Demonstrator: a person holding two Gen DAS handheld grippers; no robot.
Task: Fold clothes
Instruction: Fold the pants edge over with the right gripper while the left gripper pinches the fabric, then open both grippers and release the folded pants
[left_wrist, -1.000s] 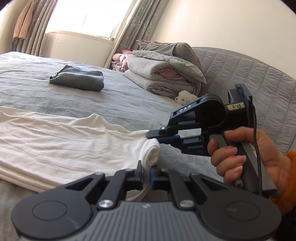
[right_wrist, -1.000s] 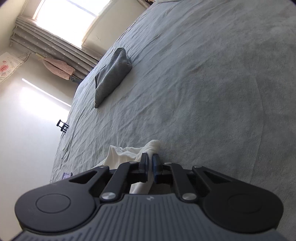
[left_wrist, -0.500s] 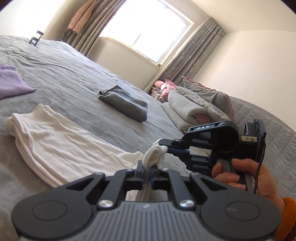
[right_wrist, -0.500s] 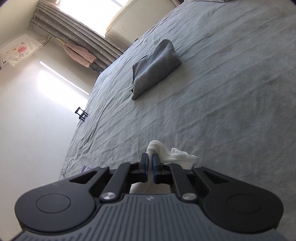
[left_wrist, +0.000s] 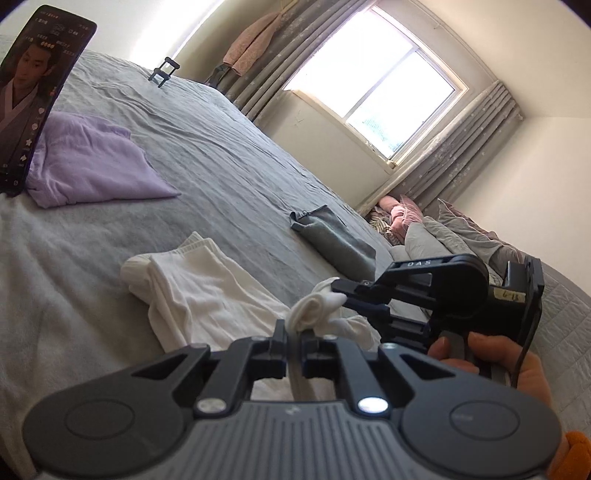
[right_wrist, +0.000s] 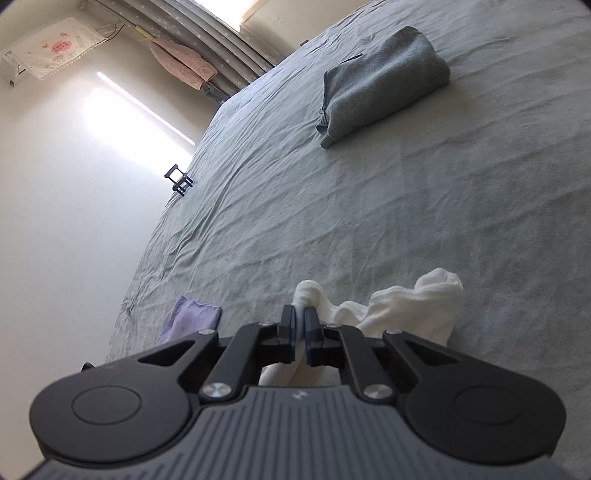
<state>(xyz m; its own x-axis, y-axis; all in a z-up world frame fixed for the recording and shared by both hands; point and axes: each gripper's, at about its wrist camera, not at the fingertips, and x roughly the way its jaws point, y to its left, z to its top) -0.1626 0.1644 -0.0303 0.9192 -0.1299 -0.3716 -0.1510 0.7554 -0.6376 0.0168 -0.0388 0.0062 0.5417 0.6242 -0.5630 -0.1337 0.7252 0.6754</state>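
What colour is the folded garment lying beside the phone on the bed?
Pale purple garment, clearest in the left wrist view.

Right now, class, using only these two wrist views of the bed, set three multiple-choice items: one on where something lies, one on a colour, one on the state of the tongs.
1. Where does the folded grey garment lie?
A. on the bed, beyond the white garment
B. on the window sill
C. under the phone

2. What colour is the cloth beside the propped phone?
A. red
B. lilac
C. black

3. How do the left tongs and right tongs stand?
A. both open and empty
B. only the left pinches cloth
C. both shut on the white garment

Answers: 1 A, it rests on the grey cover further off. 2 B, pale purple shows in both views. 3 C, white cloth bunches out between each shut pair.
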